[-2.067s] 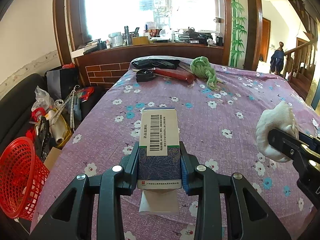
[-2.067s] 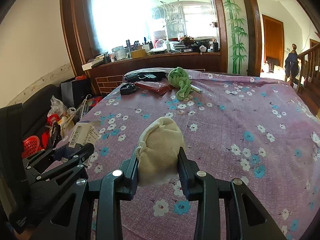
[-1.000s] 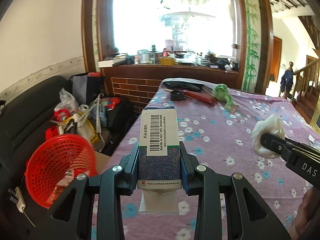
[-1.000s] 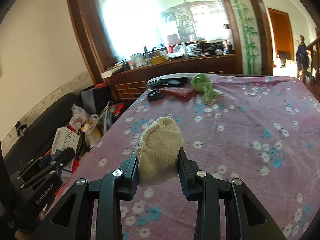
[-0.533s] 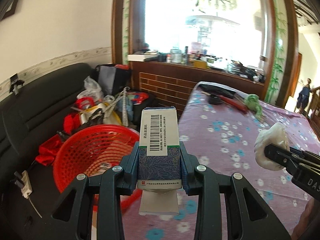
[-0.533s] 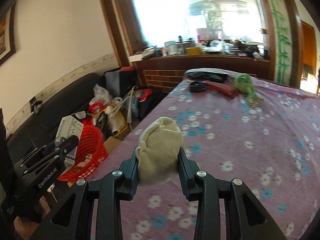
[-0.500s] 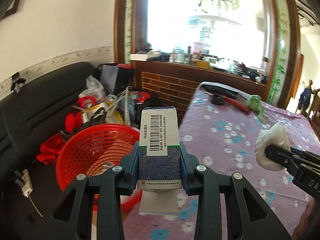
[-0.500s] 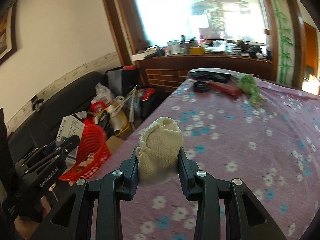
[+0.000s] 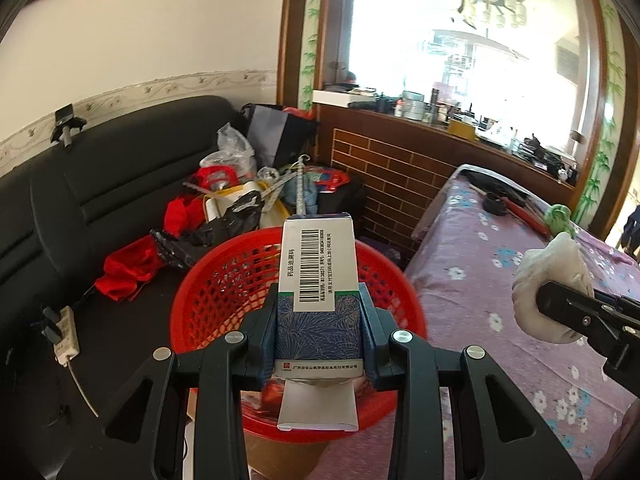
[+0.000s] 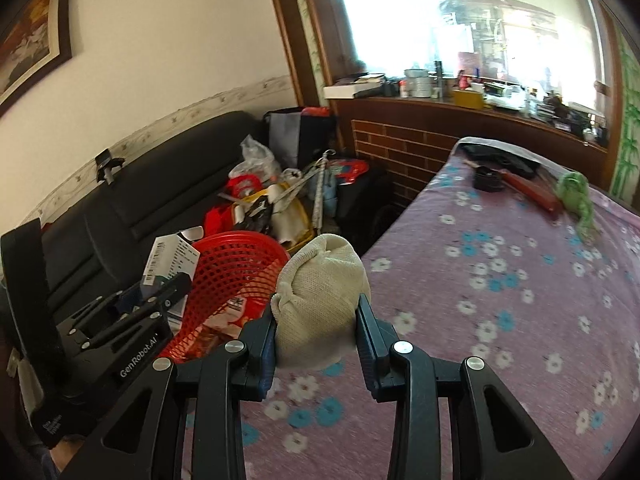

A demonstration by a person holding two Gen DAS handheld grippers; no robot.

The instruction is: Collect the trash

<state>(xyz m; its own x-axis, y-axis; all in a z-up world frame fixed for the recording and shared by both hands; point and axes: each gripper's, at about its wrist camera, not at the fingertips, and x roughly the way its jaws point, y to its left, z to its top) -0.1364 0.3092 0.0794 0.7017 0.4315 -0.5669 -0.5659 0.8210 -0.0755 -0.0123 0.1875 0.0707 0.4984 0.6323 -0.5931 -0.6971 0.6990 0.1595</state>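
Both pairs of jaws are clamped partway closed on trash: our left gripper [image 9: 320, 320] pinches a medicine box [image 9: 319, 280] across its narrow width, long axis pointing forward along the fingers, and our right gripper [image 10: 318, 340] squeezes a cream cloth wad [image 10: 320, 300]. We judge the drop turns on 1 relation: the red basket [image 9: 192, 304] lies directly beneath and ahead of the box, while the wad hangs over the flowered tablecloth [image 10: 500, 300], the basket off to its left. Our left hand is nearer.
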